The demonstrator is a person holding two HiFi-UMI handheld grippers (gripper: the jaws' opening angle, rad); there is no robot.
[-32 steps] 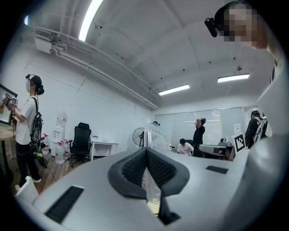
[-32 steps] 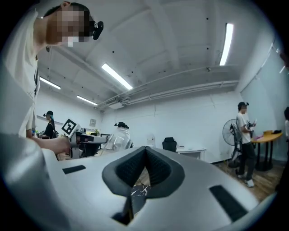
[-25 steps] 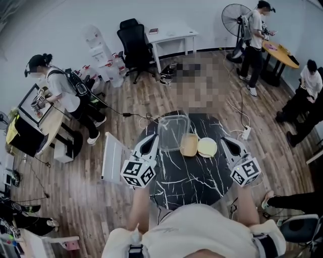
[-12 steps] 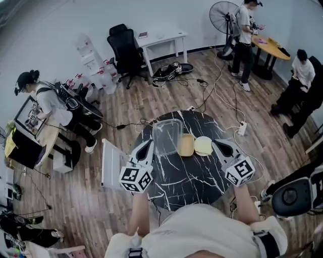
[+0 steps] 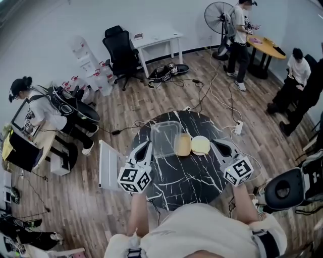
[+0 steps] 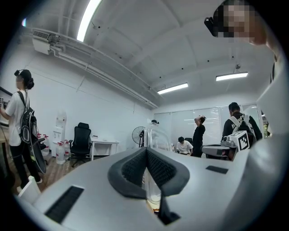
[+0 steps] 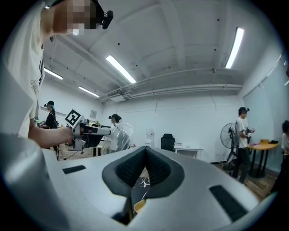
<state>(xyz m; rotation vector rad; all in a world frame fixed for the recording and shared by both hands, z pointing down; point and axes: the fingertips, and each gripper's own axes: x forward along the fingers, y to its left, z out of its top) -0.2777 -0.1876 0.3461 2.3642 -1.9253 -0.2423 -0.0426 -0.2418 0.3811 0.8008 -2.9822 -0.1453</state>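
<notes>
Left gripper (image 5: 147,145): jaws kept together, nothing clamped; was held just beside the clear rectangular plastic container (image 5: 165,138), centre frame, on the round black marble table (image 5: 176,176). Tan square dish (image 5: 182,145) and pale round lid (image 5: 200,145): left unmoved. Right gripper (image 5: 215,143): likewise kept closed and empty, near the lid.

- The clear container (image 5: 165,138) sits at the far edge of the round table (image 5: 186,176), left of centre.
- A squarish tray (image 5: 182,145) lies just right of the container, and a round disc (image 5: 200,145) lies just right of the tray.
- The left gripper (image 5: 148,145) is over the table's left edge, beside the container; the right gripper (image 5: 213,143) is over the right edge, near the disc.
- An office chair (image 5: 118,53) and a desk (image 5: 154,40) stand well behind the table, with a fan (image 5: 216,15) to their right.
</notes>
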